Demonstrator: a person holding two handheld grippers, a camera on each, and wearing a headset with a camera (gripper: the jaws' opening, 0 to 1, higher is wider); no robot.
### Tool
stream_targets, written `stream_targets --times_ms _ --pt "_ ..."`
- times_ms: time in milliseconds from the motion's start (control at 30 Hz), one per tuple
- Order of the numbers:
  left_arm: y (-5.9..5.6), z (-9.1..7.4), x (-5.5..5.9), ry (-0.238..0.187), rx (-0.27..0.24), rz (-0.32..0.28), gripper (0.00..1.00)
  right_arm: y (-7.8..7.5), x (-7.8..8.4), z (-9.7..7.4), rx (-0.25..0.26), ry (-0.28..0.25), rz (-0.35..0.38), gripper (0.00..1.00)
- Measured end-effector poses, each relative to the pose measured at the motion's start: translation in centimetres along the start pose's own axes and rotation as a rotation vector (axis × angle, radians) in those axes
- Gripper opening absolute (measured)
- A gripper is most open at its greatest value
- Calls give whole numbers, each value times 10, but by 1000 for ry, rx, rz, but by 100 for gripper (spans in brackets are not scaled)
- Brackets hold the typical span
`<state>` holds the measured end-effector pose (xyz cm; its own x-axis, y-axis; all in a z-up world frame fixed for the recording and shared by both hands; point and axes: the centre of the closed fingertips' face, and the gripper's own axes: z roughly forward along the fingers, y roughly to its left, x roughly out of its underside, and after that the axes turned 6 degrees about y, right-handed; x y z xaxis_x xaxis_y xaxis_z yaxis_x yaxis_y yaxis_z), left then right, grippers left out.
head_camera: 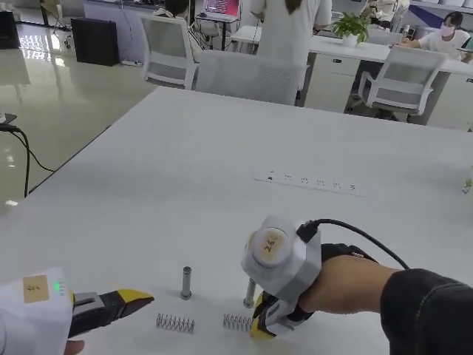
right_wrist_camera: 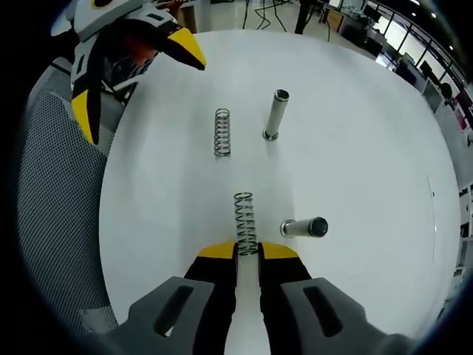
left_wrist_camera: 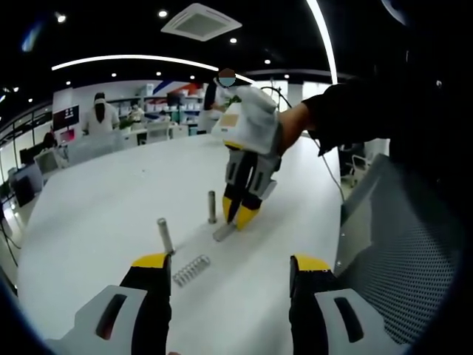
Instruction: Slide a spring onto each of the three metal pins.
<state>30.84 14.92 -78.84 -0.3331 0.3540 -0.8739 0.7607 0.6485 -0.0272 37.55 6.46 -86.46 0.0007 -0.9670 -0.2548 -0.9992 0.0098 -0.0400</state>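
Observation:
Two metal pins stand on the white table, one (head_camera: 186, 283) on the left and one (head_camera: 250, 292) close to my right gripper (head_camera: 262, 325). That gripper is shut on the end of a spring (head_camera: 236, 322) lying on the table. In the right gripper view the held spring (right_wrist_camera: 245, 220) sticks out ahead of the jaws, with a pin (right_wrist_camera: 304, 227) beside it. A second spring (head_camera: 175, 322) lies loose near the left pin. My left gripper (head_camera: 134, 300) hovers open at the lower left, nothing between its fingers (left_wrist_camera: 151, 260).
A recessed socket strip (head_camera: 310, 181) sits in the table's middle. Grey chairs (head_camera: 247, 74) and people stand beyond the far edge. A mesh chair back (left_wrist_camera: 399, 244) is close on the near side.

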Motion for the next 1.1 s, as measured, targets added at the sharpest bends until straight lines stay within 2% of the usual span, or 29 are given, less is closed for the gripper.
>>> stream_targets --times_ms 367,633,833,1100 --pt "-6 7 1 7 25 3 58 12 8 -11 -27 22 7 7" --pt "-11 14 -1 2 54 2 55 23 9 -21 -40 17 12 7" --pt "-14 18 -3 -4 74 -3 52 31 6 -32 -50 2 7 7" --pt "-20 21 -6 1 100 19 49 39 -2 -47 -47 -16 -17 7"
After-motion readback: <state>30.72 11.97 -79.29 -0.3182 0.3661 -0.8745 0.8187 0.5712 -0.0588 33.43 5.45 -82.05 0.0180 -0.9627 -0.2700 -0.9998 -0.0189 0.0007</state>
